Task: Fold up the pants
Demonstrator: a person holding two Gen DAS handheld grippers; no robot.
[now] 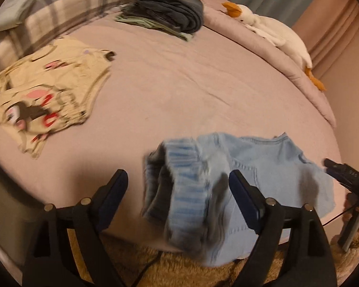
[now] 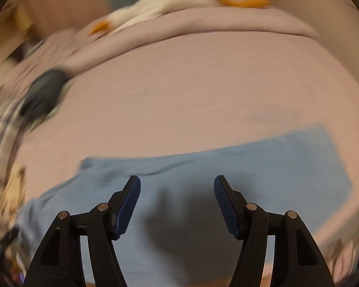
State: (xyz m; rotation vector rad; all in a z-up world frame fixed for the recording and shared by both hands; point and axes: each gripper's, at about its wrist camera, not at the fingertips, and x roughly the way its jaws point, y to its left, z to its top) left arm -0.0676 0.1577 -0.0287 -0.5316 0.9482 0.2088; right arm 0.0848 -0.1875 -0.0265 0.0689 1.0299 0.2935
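Observation:
Light blue denim pants [image 1: 258, 167] lie bunched at the near edge of the pink bed, with the ribbed waistband [image 1: 184, 186] turned up between my left fingers. My left gripper [image 1: 178, 179] is open and straddles the waistband without clamping it. In the right wrist view the pants [image 2: 251, 172] spread flat across the sheet, blurred by motion. My right gripper [image 2: 177, 181] is open and empty just above them. The right gripper also shows at the right edge of the left wrist view [image 1: 347, 174], beside the pants.
A cream printed garment [image 1: 43, 95] lies at the left. A stack of folded dark clothes [image 1: 167, 12] sits at the back, with a plaid pillow [image 1: 67, 7] and a white goose plush [image 1: 275, 28]. A brown shaggy rug [image 1: 179, 270] lies below the bed edge.

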